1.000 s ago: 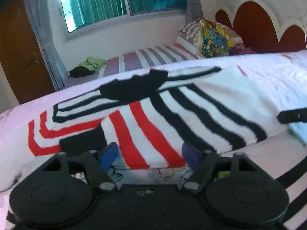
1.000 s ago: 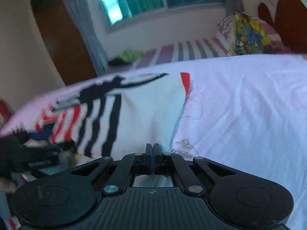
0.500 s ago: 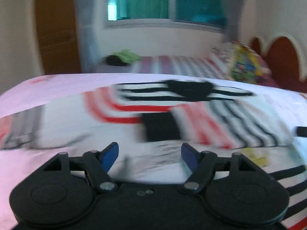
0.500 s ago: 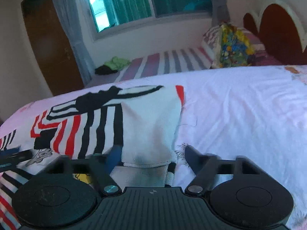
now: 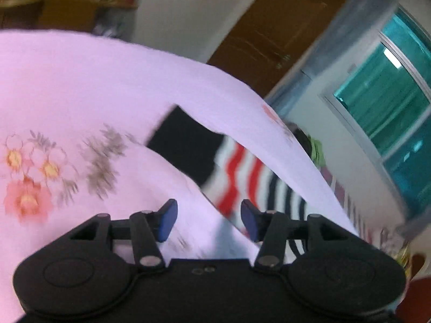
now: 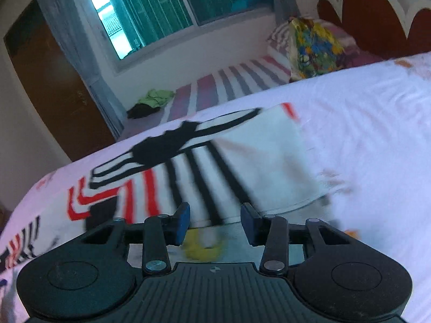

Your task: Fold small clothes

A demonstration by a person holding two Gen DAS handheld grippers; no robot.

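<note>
A small white shirt with black and red stripes [image 6: 204, 167] lies on the pale pink bedsheet [image 6: 377, 140], its right side folded over so a plain white panel faces up. My right gripper [image 6: 215, 222] is open and empty, just above the shirt's near hem. My left gripper [image 5: 208, 222] is open and empty. It is tilted and looks across the shirt's left end, where the black cuff [image 5: 186, 145] and red stripes [image 5: 237, 172] show, partly hidden behind a ridge of sheet.
A second bed with a striped sheet [image 6: 229, 86] and a colourful pillow [image 6: 315, 45] stands behind. A green and black cloth pile [image 6: 150, 102] lies on it. A wooden door [image 6: 51, 91], a window and a red headboard [image 6: 377, 18] ring the room.
My right gripper has opened and let go of the shirt's folded edge. My left gripper has swung left and tilted, from the shirt's front to its left sleeve end.
</note>
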